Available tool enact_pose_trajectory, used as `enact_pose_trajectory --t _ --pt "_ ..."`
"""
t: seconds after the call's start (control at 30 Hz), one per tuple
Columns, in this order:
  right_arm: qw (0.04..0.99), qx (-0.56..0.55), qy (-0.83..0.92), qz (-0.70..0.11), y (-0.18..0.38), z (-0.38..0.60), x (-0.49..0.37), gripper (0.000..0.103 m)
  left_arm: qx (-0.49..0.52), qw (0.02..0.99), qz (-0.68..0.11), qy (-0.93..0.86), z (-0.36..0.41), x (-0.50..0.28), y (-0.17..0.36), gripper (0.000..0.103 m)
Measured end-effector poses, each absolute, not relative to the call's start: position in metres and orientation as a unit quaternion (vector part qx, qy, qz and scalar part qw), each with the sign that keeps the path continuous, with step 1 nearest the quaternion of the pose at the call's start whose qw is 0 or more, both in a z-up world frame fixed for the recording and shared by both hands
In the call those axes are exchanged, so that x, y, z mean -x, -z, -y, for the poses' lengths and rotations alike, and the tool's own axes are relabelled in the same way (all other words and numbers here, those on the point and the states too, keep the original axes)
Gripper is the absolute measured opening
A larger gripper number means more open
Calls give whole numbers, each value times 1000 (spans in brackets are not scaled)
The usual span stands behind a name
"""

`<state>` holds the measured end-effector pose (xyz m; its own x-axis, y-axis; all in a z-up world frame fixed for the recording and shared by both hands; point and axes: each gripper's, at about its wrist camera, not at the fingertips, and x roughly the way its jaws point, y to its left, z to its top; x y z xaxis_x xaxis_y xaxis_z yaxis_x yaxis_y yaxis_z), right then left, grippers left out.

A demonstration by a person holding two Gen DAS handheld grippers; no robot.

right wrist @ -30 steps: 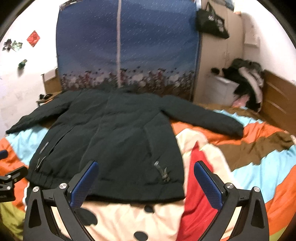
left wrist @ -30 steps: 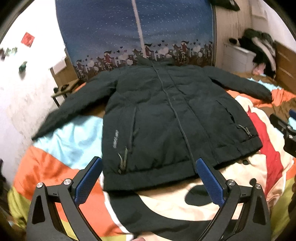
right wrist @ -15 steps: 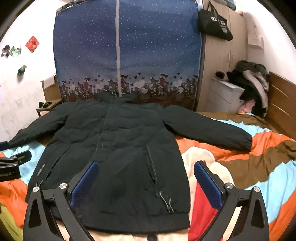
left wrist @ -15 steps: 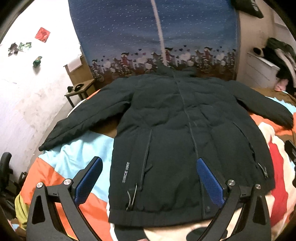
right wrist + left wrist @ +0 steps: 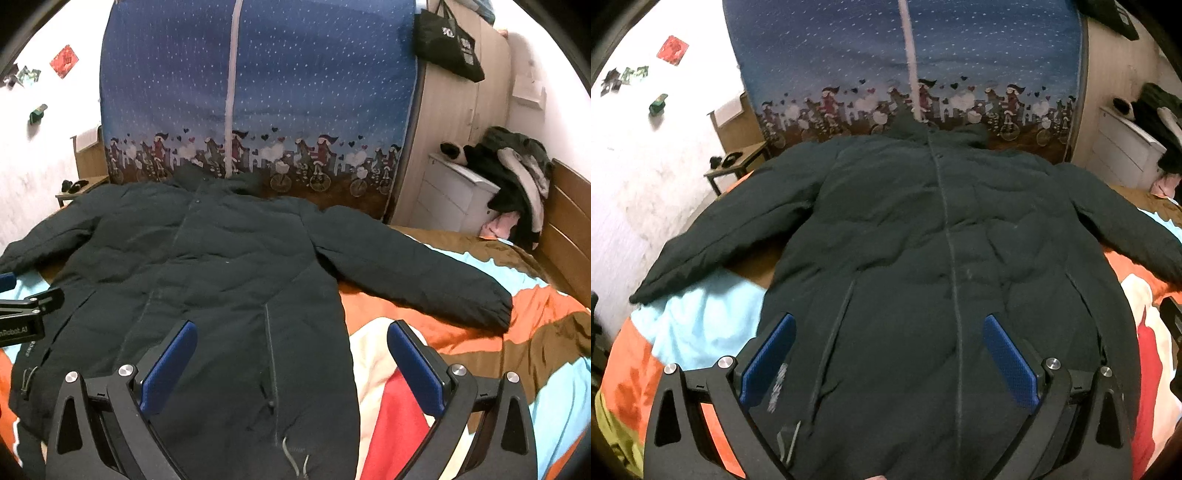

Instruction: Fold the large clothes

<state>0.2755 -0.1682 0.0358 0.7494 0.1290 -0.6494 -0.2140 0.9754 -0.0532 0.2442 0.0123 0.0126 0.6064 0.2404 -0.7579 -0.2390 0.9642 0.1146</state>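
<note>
A large black padded jacket (image 5: pixel 923 258) lies flat and face up on the bed, zipped, both sleeves spread outward; it also shows in the right wrist view (image 5: pixel 207 280). My left gripper (image 5: pixel 886 354) is open and empty, hovering over the jacket's lower left front near the hem. My right gripper (image 5: pixel 291 354) is open and empty above the jacket's lower right edge, beside the right sleeve (image 5: pixel 413 273). The left gripper's body shows at the left edge of the right wrist view (image 5: pixel 26 314).
A colourful quilt (image 5: pixel 461 354) covers the bed. A blue fabric wardrobe (image 5: pixel 258 92) stands behind the collar. A small table (image 5: pixel 738 166) is at the far left, a white drawer unit (image 5: pixel 454 195) with piled clothes (image 5: pixel 517 166) and a wooden headboard (image 5: pixel 569 229) at right.
Both grippers have moved forward over the jacket; the hem has dropped below the fingers in both views. Both stay open and empty.
</note>
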Motion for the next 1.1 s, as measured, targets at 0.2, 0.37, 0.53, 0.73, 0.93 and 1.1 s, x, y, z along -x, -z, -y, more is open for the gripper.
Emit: enact_pose_trajectory --t 0.2,0.37,0.53,0.73,0.93,1.1 --pt "929 67 -107 -347 -31 178 -319 103 8 908 -403 -116 1 -291 -10 99" --pt "932 87 -102 -335 -28 187 -357 103 -4 914 -395 -89 19 -339 -5 99" --pt "934 81 -81 -338 -15 203 -395 103 -12 919 -388 -72 40 -392 5 99" --pt "934 69 -72 -344 1 217 -429 103 -6 919 -389 -63 61 -448 21 99" --pt "933 38 -50 -354 19 241 -457 103 -6 916 -398 -46 83 -497 41 99" --pt "929 8 -17 -369 39 274 -472 103 -6 912 -409 -32 106 -527 64 99"
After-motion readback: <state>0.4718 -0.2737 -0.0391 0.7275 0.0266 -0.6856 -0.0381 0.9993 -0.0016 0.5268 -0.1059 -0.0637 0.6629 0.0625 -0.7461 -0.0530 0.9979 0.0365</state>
